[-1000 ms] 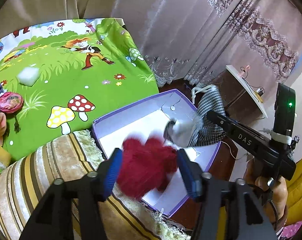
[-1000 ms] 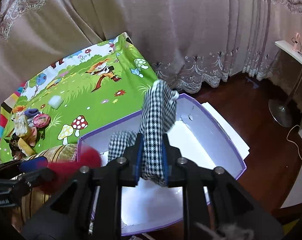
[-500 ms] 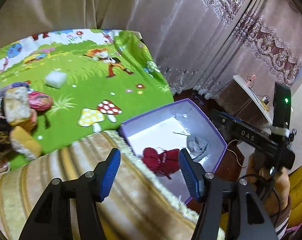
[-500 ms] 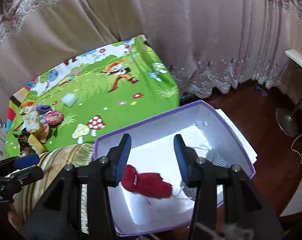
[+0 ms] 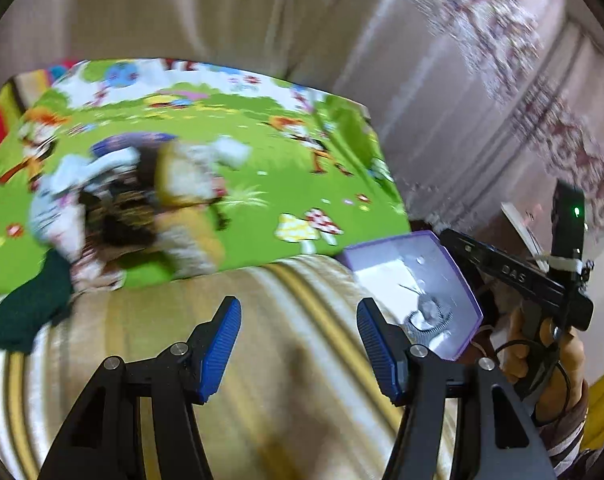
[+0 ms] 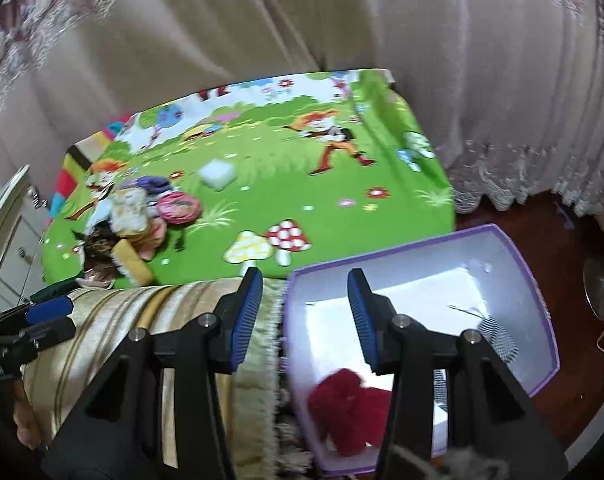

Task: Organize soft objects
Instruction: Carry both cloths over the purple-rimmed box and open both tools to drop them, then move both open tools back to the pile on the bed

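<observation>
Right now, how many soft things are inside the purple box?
2. A fuzzy red one lies at the near end of the purple box, and a black-and-white checked one lies by its right wall. The right gripper's frame hides part of the box floor, so more could be there.

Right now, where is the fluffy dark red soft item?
In the right wrist view, the fluffy dark red soft item lies inside the purple-rimmed white box, at its near corner.

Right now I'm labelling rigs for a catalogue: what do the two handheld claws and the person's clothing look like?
Both claws, left claw and right claw, are black angular frames with silver bolts and ribbed blue pads. The right one's body bears white letters "DAS", a green light and a white strap. A striped sleeve shows at the wrist.
</observation>
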`<action>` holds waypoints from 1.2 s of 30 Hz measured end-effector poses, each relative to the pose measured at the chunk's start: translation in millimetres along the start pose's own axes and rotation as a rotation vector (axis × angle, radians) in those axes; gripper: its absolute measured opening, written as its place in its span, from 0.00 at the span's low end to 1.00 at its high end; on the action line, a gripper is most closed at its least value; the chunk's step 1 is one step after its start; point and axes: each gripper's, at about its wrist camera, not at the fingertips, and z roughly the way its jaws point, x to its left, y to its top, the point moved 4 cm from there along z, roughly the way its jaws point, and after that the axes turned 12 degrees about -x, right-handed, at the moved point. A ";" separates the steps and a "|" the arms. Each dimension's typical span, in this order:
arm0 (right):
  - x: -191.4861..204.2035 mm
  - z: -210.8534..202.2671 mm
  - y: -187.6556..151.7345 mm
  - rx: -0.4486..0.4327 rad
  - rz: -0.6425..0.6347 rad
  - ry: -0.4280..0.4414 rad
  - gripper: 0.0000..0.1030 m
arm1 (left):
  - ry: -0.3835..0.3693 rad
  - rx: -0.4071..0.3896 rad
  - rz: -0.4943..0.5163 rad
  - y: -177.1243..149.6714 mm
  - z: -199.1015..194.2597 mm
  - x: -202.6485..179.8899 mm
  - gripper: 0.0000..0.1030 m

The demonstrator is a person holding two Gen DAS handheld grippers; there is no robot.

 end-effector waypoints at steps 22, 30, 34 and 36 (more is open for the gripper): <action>121.5 45.7 9.0 0.089 -0.127 0.225 0.59 | 0.384 0.061 -0.159 15.2 -24.4 166.2 0.68; 161.6 78.9 17.6 0.111 -0.133 0.290 0.69 | 0.410 0.198 -0.165 12.2 10.4 196.6 0.73; 178.6 98.4 17.9 0.128 -0.147 0.306 0.73 | 0.401 0.245 -0.128 10.3 20.5 198.1 0.71; 186.8 110.7 17.1 0.149 -0.151 0.319 0.73 | 0.386 0.252 -0.122 8.8 22.4 196.8 0.56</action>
